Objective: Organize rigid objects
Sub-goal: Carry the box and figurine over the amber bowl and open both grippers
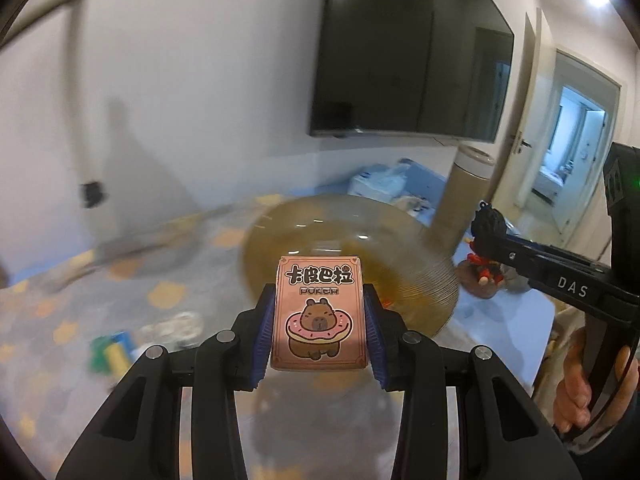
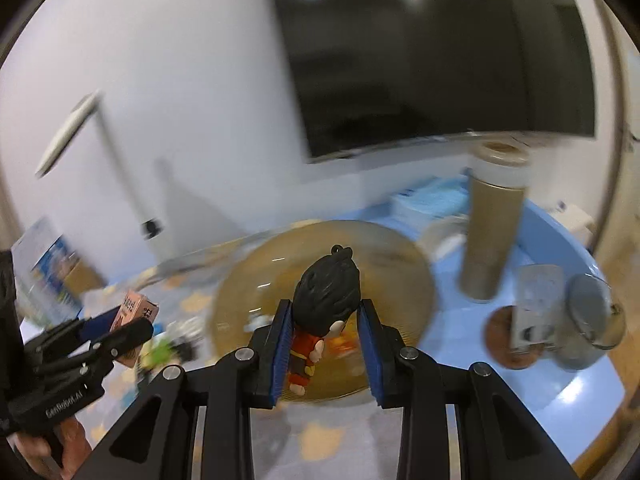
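Pink cardboard, printed with a capybara in a doughnut and the word POKER: that playing-card box (image 1: pixel 319 314) stands upright between the blue ribbed pads of the left gripper (image 1: pixel 319 320), clamped on its two long sides and carried in the air. The right gripper (image 2: pixel 325 344) has its jaws drawn narrow on a small plastic figurine with black hair and a red outfit (image 2: pixel 326 308); the left pad lies against its body, and whether the right pad fully touches the head I cannot tell, but the toy hangs clear of any surface, so it reads as held.

Below and just ahead of both loads sits a round amber ribbed glass plate (image 1: pixel 352 240), resting on a blue tabletop (image 2: pixel 560 360) partly covered by a grey mat with orange patches (image 1: pixel 120 280). Beyond the plate's far right rim stands a tall tan cylindrical flask with a white cap (image 2: pixel 494 232); an overturned clear glass (image 2: pixel 592 320) lies toward the right edge. Small green and yellow blocks (image 1: pixel 110 354) sit on the mat toward the left edge.

By my judgement, both objects have been lifted and are in transit toward the plate. The next move calls for lowering each over the plate's middle, well apart from one another, and loosening the pads only once each piece rests flat.
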Demonstrator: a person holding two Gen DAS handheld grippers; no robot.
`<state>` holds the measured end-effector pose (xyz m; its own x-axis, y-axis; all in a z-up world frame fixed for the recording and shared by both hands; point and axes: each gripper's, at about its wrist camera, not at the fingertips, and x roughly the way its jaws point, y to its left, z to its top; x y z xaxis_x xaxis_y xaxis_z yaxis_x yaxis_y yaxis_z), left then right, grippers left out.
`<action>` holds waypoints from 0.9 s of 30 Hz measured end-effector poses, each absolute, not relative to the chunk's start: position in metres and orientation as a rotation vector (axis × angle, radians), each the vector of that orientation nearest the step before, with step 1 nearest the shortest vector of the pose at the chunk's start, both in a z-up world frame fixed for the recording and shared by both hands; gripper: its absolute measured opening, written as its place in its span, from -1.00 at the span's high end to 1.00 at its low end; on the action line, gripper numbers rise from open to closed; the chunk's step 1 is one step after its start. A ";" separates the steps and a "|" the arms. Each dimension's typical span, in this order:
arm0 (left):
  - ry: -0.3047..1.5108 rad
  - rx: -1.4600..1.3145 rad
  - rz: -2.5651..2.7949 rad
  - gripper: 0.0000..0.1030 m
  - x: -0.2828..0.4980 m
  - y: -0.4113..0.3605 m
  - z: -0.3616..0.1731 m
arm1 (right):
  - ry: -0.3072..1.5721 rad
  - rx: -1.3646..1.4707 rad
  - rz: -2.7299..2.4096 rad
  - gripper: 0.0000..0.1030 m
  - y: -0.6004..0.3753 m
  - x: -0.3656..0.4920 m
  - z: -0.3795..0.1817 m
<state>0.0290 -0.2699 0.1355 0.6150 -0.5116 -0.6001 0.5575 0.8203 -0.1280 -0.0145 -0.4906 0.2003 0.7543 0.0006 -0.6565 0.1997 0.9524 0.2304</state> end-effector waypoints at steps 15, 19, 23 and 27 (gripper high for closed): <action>0.817 0.074 -0.675 -0.50 0.050 -0.324 0.086 | 0.946 0.293 -0.201 0.38 -0.522 0.019 0.136; 0.738 -0.003 -0.636 -0.50 0.039 -0.274 0.111 | 0.871 0.326 -0.230 0.22 -0.528 0.002 0.154; 0.663 -0.116 -0.552 -0.51 0.017 -0.213 0.128 | 0.798 0.342 -0.210 0.12 -0.520 -0.016 0.174; 0.622 -0.146 -0.383 -0.54 -0.008 -0.148 0.125 | 0.766 0.298 -0.074 0.12 -0.469 -0.022 0.188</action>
<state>-0.0082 -0.1481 0.1249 0.7451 -0.3921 -0.5395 0.3053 0.9197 -0.2469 -0.0215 -0.4688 0.1879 0.7200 0.0417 -0.6927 0.1742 0.9554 0.2385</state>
